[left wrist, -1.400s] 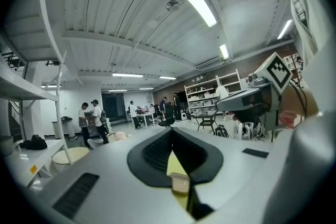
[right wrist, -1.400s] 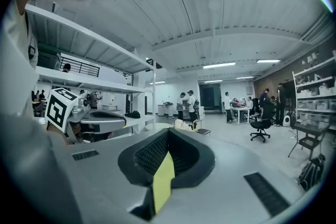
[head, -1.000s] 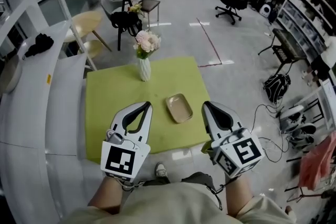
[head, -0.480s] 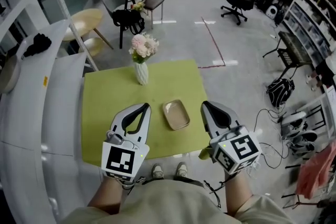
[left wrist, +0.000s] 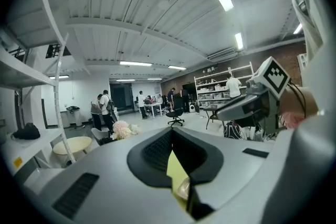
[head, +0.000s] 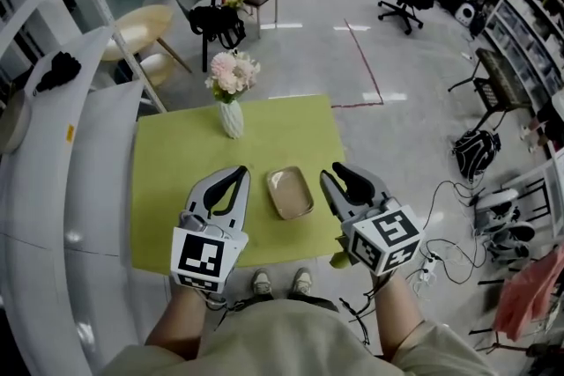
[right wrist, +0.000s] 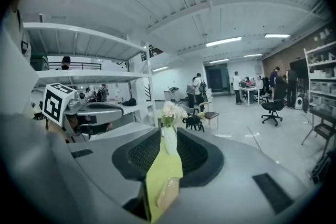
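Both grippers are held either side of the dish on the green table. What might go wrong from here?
1. The dish lies flat and shallow. Jaws coming down on its rim may skid it across the green table rather than grip it.
2. The vase of flowers stands upright just beyond. A forward sweep of the left gripper or right gripper could tip it.

A: What's different?
B: The right gripper point(head: 339, 176) has swung in toward the tray point(head: 290, 193), and its jaws have come apart.
A: And through them?
B: The tray and, beyond it, the vase of flowers point(right wrist: 169, 139) now show where only green desk point(head: 176, 180) showed.
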{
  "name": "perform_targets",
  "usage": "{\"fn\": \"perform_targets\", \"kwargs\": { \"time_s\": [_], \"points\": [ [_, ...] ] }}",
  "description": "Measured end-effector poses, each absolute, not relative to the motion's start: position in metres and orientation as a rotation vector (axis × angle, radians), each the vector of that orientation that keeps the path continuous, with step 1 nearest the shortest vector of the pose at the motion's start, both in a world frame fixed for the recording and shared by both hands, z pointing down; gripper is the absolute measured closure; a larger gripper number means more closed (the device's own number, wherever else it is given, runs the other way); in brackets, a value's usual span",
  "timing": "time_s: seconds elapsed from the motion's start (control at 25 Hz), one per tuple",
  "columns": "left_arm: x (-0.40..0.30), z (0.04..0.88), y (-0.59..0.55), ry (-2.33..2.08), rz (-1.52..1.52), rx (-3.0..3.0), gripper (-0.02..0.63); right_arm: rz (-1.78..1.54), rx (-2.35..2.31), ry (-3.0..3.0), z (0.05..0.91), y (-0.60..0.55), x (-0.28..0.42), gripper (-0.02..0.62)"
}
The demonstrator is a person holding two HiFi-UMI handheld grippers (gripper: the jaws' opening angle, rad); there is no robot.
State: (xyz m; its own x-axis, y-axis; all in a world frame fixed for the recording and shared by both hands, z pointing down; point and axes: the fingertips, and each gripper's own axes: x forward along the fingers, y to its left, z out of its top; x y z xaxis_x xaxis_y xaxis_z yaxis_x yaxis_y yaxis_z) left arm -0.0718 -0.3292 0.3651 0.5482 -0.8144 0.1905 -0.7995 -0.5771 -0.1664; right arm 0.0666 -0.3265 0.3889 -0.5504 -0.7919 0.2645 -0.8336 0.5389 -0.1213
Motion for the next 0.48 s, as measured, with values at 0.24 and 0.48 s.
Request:
{"fn": "perform_targets", "kwargs": {
  "time_s": [0.24,0.48],
  "points": [
    [-0.069,0.407,-0.353,1.458,-0.456,-2.787,0.600,0.457,1.341,-2.531,0.447,-0.350,0.073,0.483],
    [-0.060,0.454,-0.369,1.444,-0.568,-2.883,0.600,0.563,1.279,-2.435,0.517,-0.370,0.076,0.489]
  ]
}}
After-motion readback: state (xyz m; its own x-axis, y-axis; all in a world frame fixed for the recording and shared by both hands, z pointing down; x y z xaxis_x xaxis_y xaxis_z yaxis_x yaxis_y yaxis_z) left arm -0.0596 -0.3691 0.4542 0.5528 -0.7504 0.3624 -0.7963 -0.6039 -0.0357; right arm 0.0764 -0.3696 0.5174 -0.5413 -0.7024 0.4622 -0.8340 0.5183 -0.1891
